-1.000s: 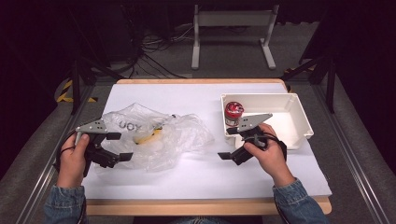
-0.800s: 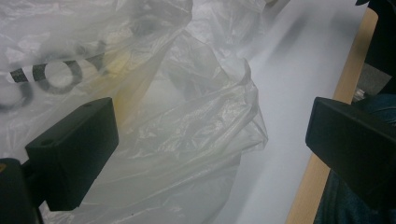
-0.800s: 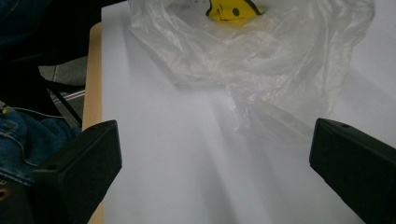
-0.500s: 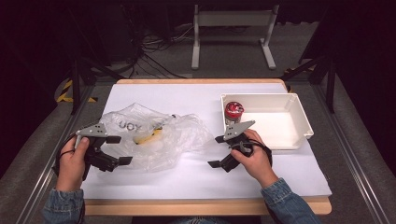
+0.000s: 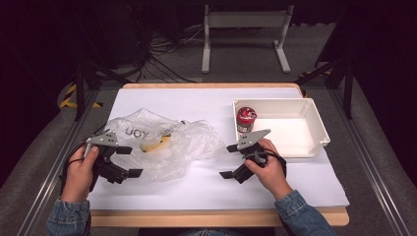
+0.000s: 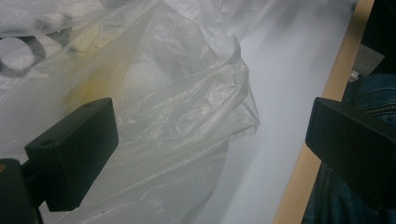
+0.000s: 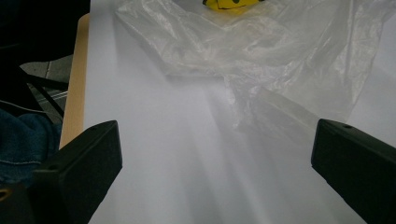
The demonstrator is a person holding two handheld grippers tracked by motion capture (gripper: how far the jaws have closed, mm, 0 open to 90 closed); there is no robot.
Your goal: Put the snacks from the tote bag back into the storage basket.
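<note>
A clear plastic bag (image 5: 162,142) lies crumpled on the white sheet (image 5: 216,187), with a banana (image 5: 155,144) inside it. The left gripper (image 5: 125,161) sits at the bag's left edge, jaws wide apart around the plastic, not pinching it. The right gripper (image 5: 228,161) is just right of the bag, jaws wide apart over bare sheet. Right of the bag stands a white tray (image 5: 314,128) with a red can (image 5: 246,119) in its near corner.

Blue denim sleeves (image 5: 305,216) with stitched cuffs cover both forearms at the bottom of the high view. Each hand carries a black two-jaw gripper, the left gripper (image 5: 125,162) and right gripper (image 5: 229,161), topped by a grey three-cornered plate with a thin black cable looping behind. The jaws are blocky matt-black pads, each with a small screw hole near its top edge.
</note>
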